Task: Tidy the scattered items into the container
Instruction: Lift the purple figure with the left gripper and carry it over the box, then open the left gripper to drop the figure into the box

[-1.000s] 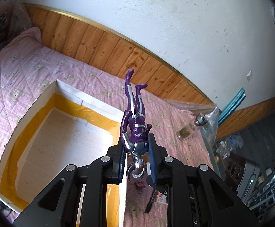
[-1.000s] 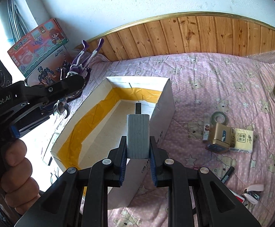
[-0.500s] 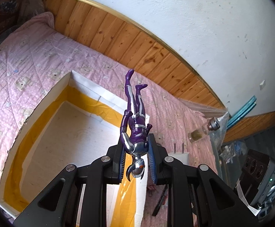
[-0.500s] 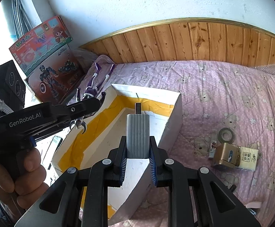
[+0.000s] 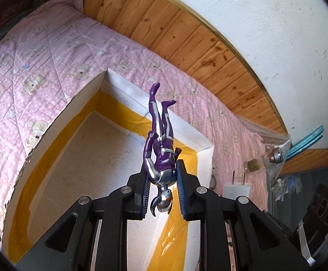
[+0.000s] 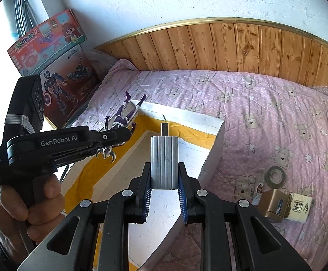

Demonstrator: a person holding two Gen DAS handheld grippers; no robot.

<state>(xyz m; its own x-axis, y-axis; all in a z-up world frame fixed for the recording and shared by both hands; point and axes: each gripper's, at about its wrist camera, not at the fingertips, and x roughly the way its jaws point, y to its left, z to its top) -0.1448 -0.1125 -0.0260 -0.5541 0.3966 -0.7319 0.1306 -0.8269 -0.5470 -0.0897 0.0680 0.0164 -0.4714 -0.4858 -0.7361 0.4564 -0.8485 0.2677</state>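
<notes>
My left gripper (image 5: 162, 176) is shut on a purple and silver action figure (image 5: 160, 140), head toward the camera, legs pointing away, held above the open white box with yellow tape inside (image 5: 200, 140). My right gripper (image 6: 164, 176) is shut on a grey ribbed charger (image 6: 164, 160) with prongs forward, held over the near right part of the same box (image 6: 216, 144). The left gripper (image 6: 116, 135) with the figure (image 6: 123, 117) shows in the right wrist view over the box's left side.
On the pink bear quilt (image 6: 265, 103) right of the box lie a tape roll (image 6: 275, 175), a gold box (image 6: 274, 203) and a white carton (image 6: 299, 207). Toy boxes (image 6: 51, 52) lean at the far left. A glass bottle (image 5: 261, 160) lies near the bed's edge.
Both grippers have moved over the box with their loads; the box fills more of each view. The left gripper has come in over the box's left side.
</notes>
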